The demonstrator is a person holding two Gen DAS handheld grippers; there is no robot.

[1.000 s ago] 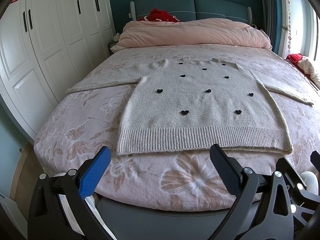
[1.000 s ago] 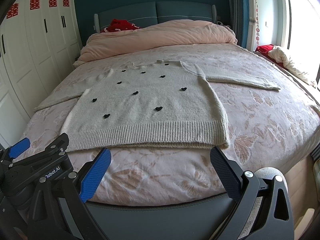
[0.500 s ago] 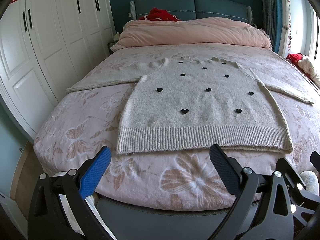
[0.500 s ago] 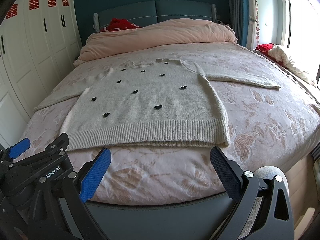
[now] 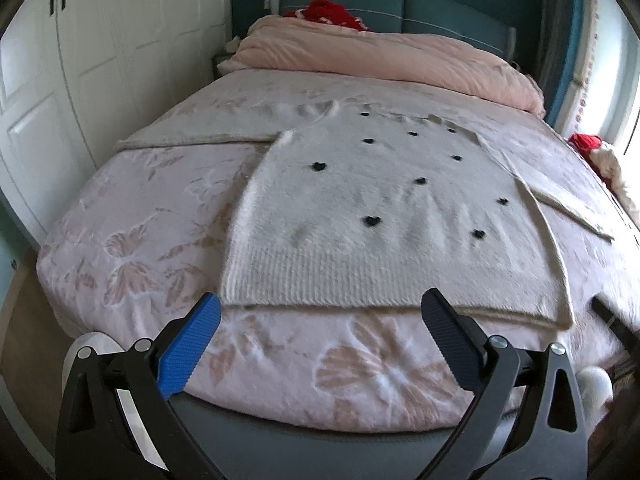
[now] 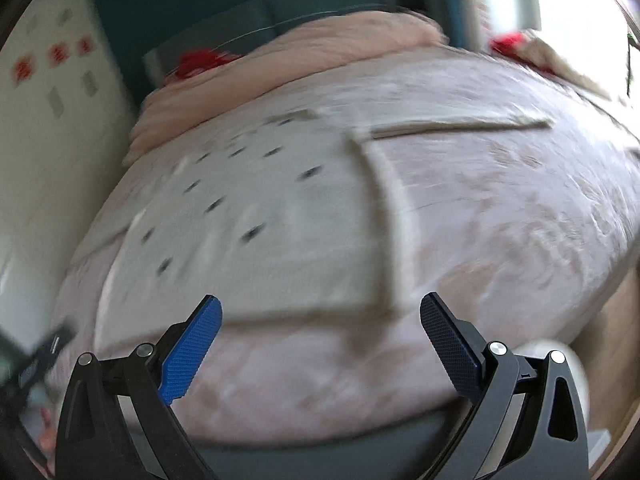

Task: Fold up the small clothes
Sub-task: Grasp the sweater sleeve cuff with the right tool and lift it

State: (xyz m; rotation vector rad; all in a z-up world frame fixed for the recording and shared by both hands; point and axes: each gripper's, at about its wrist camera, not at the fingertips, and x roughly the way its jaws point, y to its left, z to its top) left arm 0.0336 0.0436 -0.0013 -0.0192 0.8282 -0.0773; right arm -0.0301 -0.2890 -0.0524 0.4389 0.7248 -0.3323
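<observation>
A cream knit sweater with small black hearts lies flat, front up, on the pink floral bed, sleeves spread to both sides. My left gripper is open and empty, just short of the ribbed hem near its left corner. In the blurred right wrist view the sweater lies left of centre, its right sleeve stretched out to the right. My right gripper is open and empty, near the hem's right corner.
A folded pink duvet and a red item lie at the headboard. White wardrobes stand close on the left. Clothes are heaped by the window on the right. The bed's dark base runs below the grippers.
Both grippers have moved forward and down toward the sweater's hem. The right one has swung and tilted sharply, blurring its view. Both stay open.
</observation>
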